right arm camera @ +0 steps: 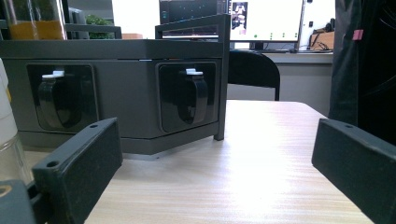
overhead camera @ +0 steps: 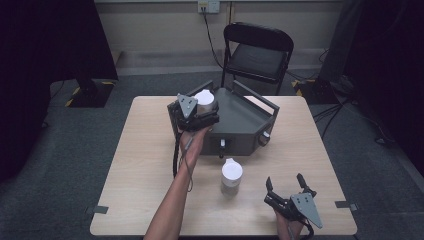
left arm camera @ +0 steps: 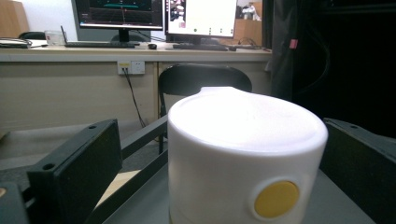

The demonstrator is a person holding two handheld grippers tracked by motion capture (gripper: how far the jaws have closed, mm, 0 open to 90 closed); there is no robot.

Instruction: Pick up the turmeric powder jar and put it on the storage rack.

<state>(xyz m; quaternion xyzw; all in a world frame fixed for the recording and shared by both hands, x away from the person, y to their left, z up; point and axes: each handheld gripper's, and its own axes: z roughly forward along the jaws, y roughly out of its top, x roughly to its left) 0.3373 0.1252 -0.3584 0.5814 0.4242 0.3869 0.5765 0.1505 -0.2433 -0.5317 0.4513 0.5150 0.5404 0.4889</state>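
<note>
In the high view's upper centre, the left gripper has its jaws spread around the white canister, which stands upright on the grey machine, its long axis vertical and its yellow dot facing the camera. At lower right, the right gripper gapes empty over bare table, near the front edge.

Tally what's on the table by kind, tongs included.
White lidded containers: 2 (one on the grey rack, one on the tabletop)
Grey rack: 1
Tongs: 2 (left tongs, right tongs)
Total: 5
</note>
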